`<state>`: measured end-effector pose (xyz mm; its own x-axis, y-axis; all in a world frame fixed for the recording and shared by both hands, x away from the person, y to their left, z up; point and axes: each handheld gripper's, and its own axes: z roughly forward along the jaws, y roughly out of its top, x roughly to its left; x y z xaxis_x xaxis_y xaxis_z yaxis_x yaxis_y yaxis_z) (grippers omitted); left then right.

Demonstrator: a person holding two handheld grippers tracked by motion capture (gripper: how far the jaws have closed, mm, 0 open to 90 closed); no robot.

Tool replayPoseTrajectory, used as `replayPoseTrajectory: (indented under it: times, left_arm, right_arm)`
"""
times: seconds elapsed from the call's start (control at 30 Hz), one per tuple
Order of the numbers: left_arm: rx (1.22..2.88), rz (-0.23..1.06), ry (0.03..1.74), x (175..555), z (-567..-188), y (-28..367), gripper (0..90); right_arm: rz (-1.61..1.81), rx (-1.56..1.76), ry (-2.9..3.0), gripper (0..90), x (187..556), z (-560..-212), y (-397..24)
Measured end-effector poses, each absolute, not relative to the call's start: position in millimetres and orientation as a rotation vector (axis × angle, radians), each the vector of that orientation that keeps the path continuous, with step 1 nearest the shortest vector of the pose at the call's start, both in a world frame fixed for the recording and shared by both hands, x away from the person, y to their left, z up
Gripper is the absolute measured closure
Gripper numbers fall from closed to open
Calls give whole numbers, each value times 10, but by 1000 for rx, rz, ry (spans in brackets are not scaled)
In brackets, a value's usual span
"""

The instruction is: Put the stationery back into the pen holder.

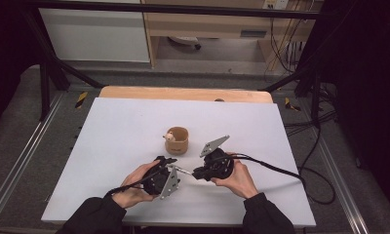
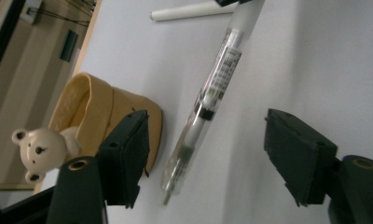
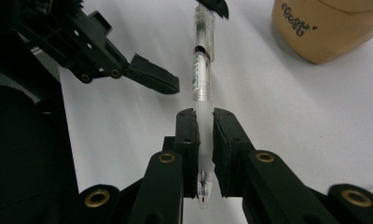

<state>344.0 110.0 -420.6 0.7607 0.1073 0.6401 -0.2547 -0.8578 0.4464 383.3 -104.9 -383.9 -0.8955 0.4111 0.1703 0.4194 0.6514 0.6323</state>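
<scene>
Leftmost, the left gripper (image 2: 208,163) has its fingers (image 2: 126,156) apart, straddling the clear pen's (image 2: 208,93) tip without touching it. Beside it, the right gripper (image 3: 205,135) clamps the pen's other end above the white counter (image 1: 110,131), just near the tan cup (image 1: 177,140).

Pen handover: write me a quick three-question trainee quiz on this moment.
1. Which gripper clamps the pen?
2. True or false: the left gripper has its pads pressed on the pen.
3. What sits in the tan cup: A a bear figure, B a spoon, C nothing?

Key: 1. The right gripper, jaws shut on the barrel. 2. False; its jaws stand apart either side of the pen. 3. A, the bear figure.
</scene>
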Motion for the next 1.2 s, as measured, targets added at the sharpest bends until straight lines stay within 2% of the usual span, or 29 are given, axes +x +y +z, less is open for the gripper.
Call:
replayPoseTrajectory:
  times: [0.57, 0.9, 1.2]
  left_arm:
    - [2378, 1091, -325, 3385, -4287, 899, 635]
    - [2339, 1153, -440, 3360, -4306, 837, 733]
    - [2348, 1203, -504, 3344, -4308, 804, 784]
  right_arm:
    - [-1082, -727, -2847, 810, 3834, -3816, -982]
    - [-1079, -748, -2847, 810, 3829, -3804, -991]
    - [-1072, -757, -2848, 810, 3834, -3808, -989]
